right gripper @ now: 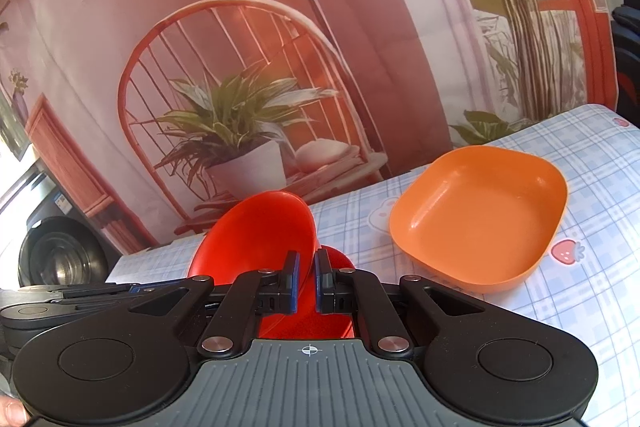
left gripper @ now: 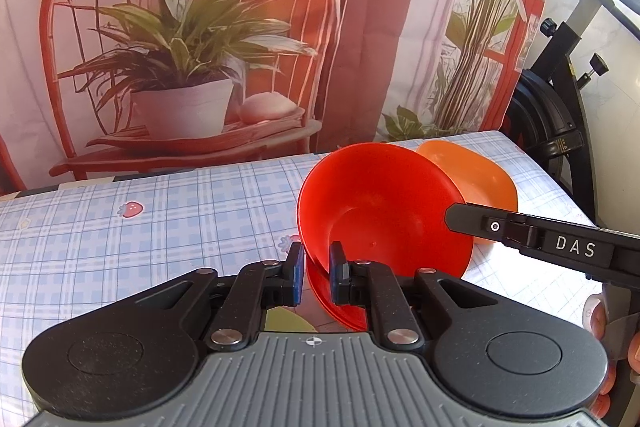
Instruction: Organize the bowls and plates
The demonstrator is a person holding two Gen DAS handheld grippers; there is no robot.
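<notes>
A red bowl (left gripper: 380,211) is tilted on its edge above the table, over a red plate (left gripper: 340,301) that lies under it. My left gripper (left gripper: 317,273) has its fingers on either side of the bowl's near rim. My right gripper (right gripper: 306,279) grips the bowl's (right gripper: 260,235) other rim; its finger (left gripper: 472,221) reaches in from the right in the left wrist view. The red plate (right gripper: 320,319) shows below it. An orange square dish (right gripper: 480,219) rests on the table to the right, also behind the bowl in the left wrist view (left gripper: 476,175).
The table wears a blue checked cloth (left gripper: 160,219) with strawberry prints. A printed backdrop (left gripper: 200,27) of a chair and plants hangs at its far edge. Black exercise equipment (left gripper: 560,99) stands past the right edge.
</notes>
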